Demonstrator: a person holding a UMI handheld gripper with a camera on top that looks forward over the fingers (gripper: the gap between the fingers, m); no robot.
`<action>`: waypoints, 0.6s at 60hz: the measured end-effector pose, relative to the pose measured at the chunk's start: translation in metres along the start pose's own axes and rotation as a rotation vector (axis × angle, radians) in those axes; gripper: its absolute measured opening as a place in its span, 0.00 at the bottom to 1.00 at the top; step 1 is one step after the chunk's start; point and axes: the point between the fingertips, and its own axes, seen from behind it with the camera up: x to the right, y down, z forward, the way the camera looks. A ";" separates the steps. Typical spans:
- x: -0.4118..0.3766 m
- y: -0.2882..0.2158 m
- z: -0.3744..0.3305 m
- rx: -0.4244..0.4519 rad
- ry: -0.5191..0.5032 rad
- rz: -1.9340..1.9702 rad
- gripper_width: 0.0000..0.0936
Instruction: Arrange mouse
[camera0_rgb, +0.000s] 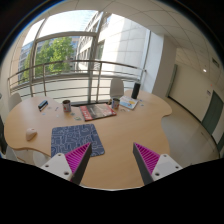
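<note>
My gripper (112, 150) is open and empty, held above the near part of a round wooden table (120, 130). Its magenta pads (80, 157) show on either side of bare tabletop. A grey patterned mouse pad (75, 137) lies on the table just ahead of the left finger. A small pale object (31, 135), possibly the mouse, lies on the table left of the mouse pad, well away from the fingers. Nothing stands between the fingers.
Along the table's far edge stand a cup (67, 105), a reddish patterned cloth (98, 111), a white object (117, 91) and a dark object (135, 91). A small dark item (42, 103) lies at the far left. Large windows (60, 55) rise behind.
</note>
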 end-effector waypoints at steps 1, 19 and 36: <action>0.001 0.001 0.000 -0.002 0.004 -0.001 0.91; -0.068 0.065 -0.016 -0.060 0.052 -0.005 0.91; -0.274 0.126 -0.007 -0.108 -0.157 -0.016 0.91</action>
